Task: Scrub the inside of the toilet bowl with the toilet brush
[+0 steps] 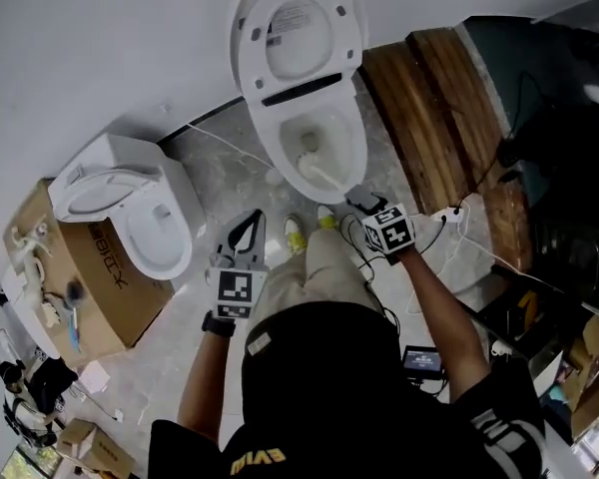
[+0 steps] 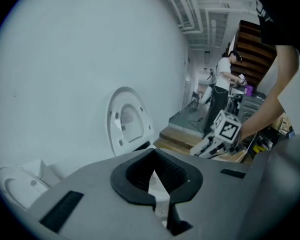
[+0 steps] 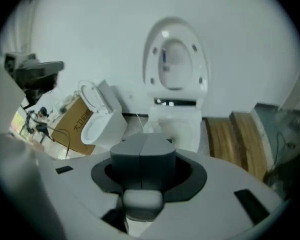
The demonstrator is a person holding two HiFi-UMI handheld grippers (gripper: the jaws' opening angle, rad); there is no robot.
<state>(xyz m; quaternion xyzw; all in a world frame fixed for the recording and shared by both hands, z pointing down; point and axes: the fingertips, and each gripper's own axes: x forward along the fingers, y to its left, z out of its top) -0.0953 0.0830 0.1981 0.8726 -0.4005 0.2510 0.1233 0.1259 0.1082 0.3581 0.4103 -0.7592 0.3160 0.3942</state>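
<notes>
Mid-scrub, by the look of it: the right tool pinches the white plastic toilet brush, whose head sits inside the white ceramic toilet bowl, while the left tool hangs spread and empty near the bowl; next, probably sweep round its inner wall.

Off to the left I see a second white toilet just beside a brown cardboard box, wooden steps on the right, a small lit screen down on the grey floor, and a person standing far back.
</notes>
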